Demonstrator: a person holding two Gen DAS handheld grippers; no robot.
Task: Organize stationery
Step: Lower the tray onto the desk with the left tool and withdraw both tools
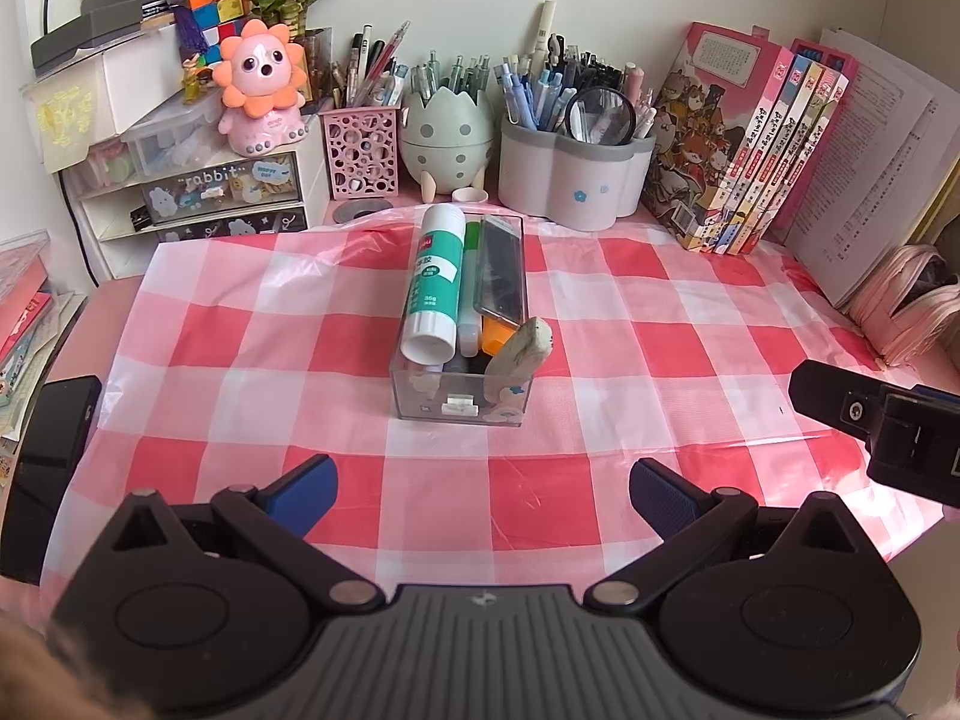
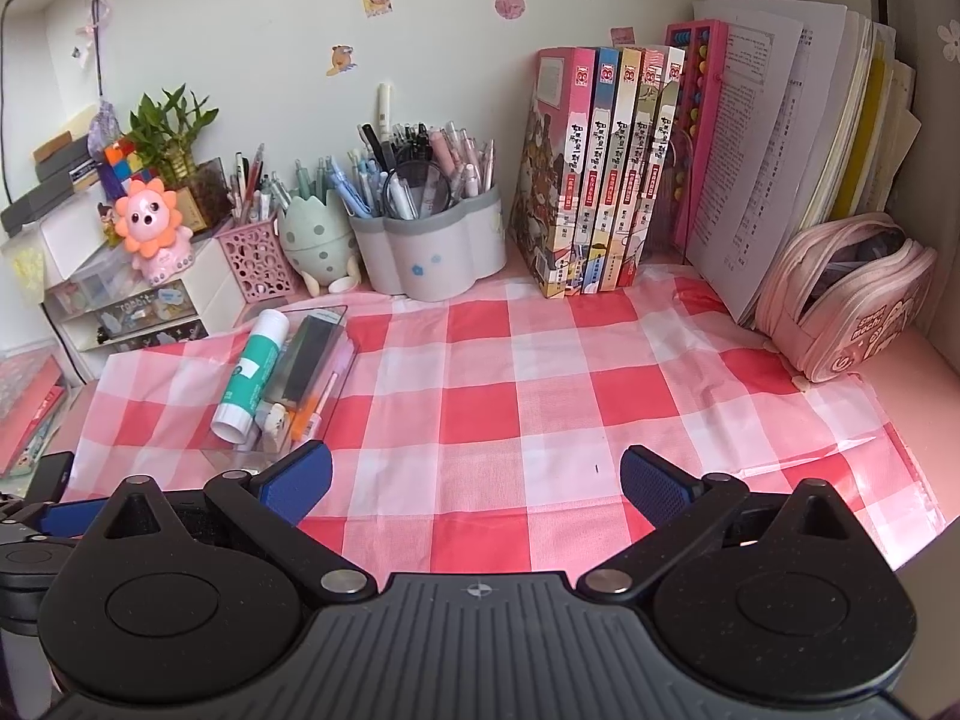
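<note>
A clear plastic box (image 1: 420,402) stands on the red-and-white checked cloth, straight ahead of my left gripper (image 1: 483,495). In it lie a white and green glue stick (image 1: 433,285), a dark flat case (image 1: 501,267), an orange marker (image 1: 497,339) and a worn eraser (image 1: 521,354) leaning on the near right corner. My left gripper is open and empty, a short way in front of the box. My right gripper (image 2: 477,483) is open and empty over bare cloth; the box (image 2: 240,457) with the glue stick (image 2: 252,375) is to its left.
Pen holders stand along the back: a pink mesh cup (image 1: 360,150), an egg-shaped cup (image 1: 447,135) and a grey flower-shaped holder (image 1: 570,174). Books (image 1: 750,150) and papers stand at the back right, a pink pencil case (image 2: 852,294) beside them. Small drawers (image 1: 222,192) stand at the left.
</note>
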